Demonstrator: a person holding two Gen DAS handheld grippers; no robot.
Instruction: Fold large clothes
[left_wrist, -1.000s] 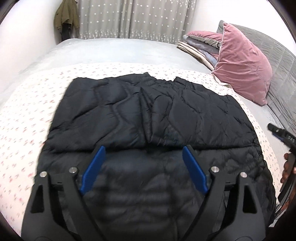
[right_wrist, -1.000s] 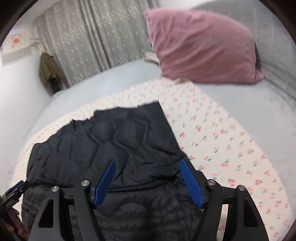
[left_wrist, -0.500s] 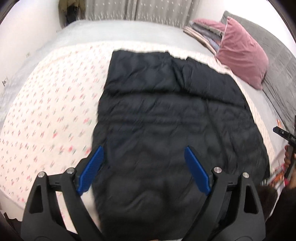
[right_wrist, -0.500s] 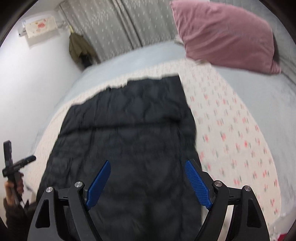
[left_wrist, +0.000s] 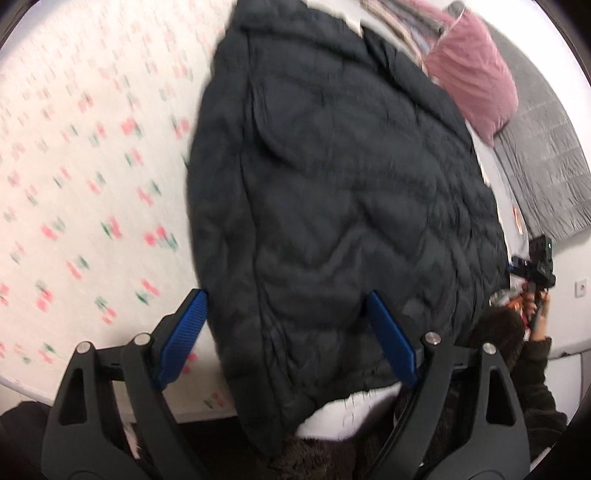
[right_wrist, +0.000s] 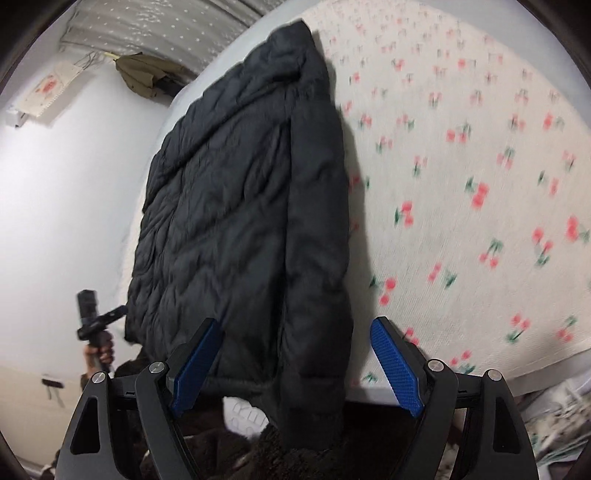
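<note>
Your left gripper (left_wrist: 286, 325) stands wide, blue pads (left_wrist: 183, 338) spread, nothing pinched; the near edge of the black quilted jacket (left_wrist: 332, 192) shows between the pads, but neither presses on it. Your right gripper (right_wrist: 295, 360) is likewise wide, its pads (right_wrist: 395, 365) apart and gripping nothing, with the jacket's near corner in view between them.

The jacket lies flat on the bed, on a white sheet printed with red cherries (left_wrist: 85, 177). Its near end hangs over the bed's edge toward you. In the right view one long side lies doubled over into a thick ridge beside the bare sheet (right_wrist: 461, 166).

Writing: a white patch (right_wrist: 245, 411) below the jacket's hem in the right view carries pale raised letters, too faint to read. A white unit (right_wrist: 48, 92) high on the wall has a red print, unreadable.

A pink pillow (left_wrist: 472, 77) sits at the far right against a grey quilted headboard (left_wrist: 543, 166). An olive garment (right_wrist: 142, 74) hangs by the curtain (right_wrist: 166, 26).
</note>
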